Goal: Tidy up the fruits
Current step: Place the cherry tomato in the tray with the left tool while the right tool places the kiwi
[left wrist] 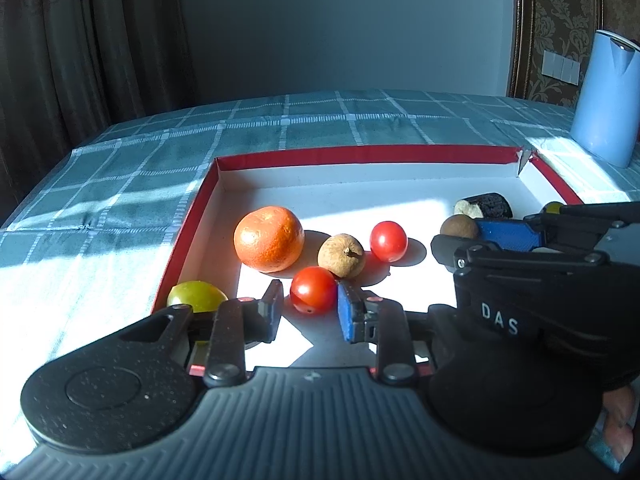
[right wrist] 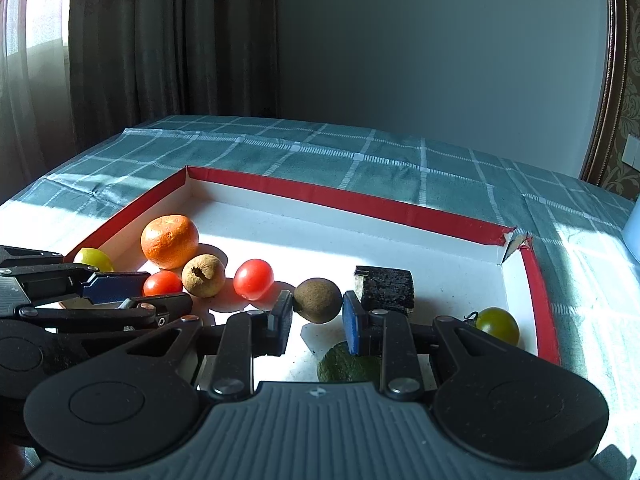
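Holding position over a shallow red-rimmed box (left wrist: 362,152), white inside, which contains all the fruit listed below

- Red cherry tomato (left wrist: 313,290): near edge of box floor, between the fingers of the left gripper (left wrist: 310,312); jaws spread apart, both pads close to the fruit, contact cannot be told
- Tan longan with stalk (left wrist: 341,255): just behind that tomato, touching or nearly touching it
- Second red tomato (left wrist: 388,241): just right of the tan longan
- Mandarin orange (left wrist: 269,238): left of the tan longan, in sunlight
- Yellow-green tomato (left wrist: 197,296): against the left wall of the box, partly behind the left gripper's linkage
- Brown longan (right wrist: 318,300): centre of box, between the fingers of the right gripper (right wrist: 316,316); jaws apart, pads flanking the fruit on either side, firm contact not clear
- Dark block with pale cut end (right wrist: 385,288): just behind and right of the brown longan
- Green tomato with stem (right wrist: 498,325): near the right wall of the box
- Dark green fruit (right wrist: 347,366): at the near edge, partly hidden beneath the right gripper
- Plaid teal tablecloth (left wrist: 280,120): under the box
- Blue jug (left wrist: 606,98): on the cloth beyond the torn right corner of the box
- Curtains (right wrist: 140,40): at far left
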The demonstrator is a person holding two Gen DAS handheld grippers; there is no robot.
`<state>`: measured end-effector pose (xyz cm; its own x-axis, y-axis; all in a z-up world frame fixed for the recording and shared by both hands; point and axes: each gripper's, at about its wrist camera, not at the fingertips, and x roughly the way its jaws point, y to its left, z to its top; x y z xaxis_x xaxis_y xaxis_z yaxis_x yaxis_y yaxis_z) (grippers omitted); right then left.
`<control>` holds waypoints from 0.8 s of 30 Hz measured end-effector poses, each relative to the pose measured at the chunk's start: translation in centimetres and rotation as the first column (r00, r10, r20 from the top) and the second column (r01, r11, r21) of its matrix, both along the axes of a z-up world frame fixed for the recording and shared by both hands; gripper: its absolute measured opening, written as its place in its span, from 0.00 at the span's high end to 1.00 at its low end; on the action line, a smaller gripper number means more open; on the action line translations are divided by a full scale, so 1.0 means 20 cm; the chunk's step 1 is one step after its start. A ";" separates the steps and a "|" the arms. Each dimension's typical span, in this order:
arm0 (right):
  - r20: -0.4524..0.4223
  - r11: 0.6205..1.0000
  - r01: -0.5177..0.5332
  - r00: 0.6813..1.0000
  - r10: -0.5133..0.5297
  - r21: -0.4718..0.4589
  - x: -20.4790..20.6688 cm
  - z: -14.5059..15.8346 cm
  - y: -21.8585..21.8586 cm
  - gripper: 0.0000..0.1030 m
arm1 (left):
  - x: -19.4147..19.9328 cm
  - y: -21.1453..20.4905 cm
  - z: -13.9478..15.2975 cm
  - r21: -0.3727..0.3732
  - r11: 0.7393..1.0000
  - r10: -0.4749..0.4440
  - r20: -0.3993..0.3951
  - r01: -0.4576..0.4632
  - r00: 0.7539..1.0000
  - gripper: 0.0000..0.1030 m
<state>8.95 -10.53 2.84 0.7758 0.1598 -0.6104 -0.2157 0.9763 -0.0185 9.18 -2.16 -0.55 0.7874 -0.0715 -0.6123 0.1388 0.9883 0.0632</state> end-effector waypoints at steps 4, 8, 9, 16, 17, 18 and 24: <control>-0.002 1.000 0.009 1.000 -0.009 -0.012 0.01 -0.01 0.00 0.75 | 0.00 0.00 0.00 0.011 1.000 0.010 0.007 -0.010 1.000 0.67; -0.005 1.000 0.015 1.000 -0.015 -0.006 0.01 0.00 0.00 0.75 | 0.00 0.00 0.00 0.013 1.000 0.019 0.011 -0.019 1.000 0.54; -0.004 1.000 0.017 1.000 -0.017 -0.006 0.01 0.00 -0.01 0.74 | 0.00 0.00 0.00 0.013 1.000 0.023 0.012 -0.023 1.000 0.52; -0.002 0.999 0.033 0.999 -0.033 0.009 0.01 0.00 -0.03 0.70 | 0.01 0.03 0.00 -0.010 0.999 0.034 -0.001 -0.034 0.999 0.45; -0.002 0.999 0.038 0.999 -0.038 0.009 0.01 0.00 -0.03 0.66 | 0.01 0.03 0.00 -0.011 0.999 0.035 -0.001 -0.035 0.999 0.45; 0.000 0.999 0.049 0.999 -0.049 0.006 0.01 0.00 -0.04 0.61 | 0.01 0.03 0.00 -0.013 0.999 0.035 -0.001 -0.035 0.999 0.45; -0.002 0.996 0.080 0.997 -0.080 0.029 0.01 0.00 -0.08 0.49 | 0.00 0.04 0.00 -0.038 0.999 0.032 -0.004 -0.032 0.999 0.41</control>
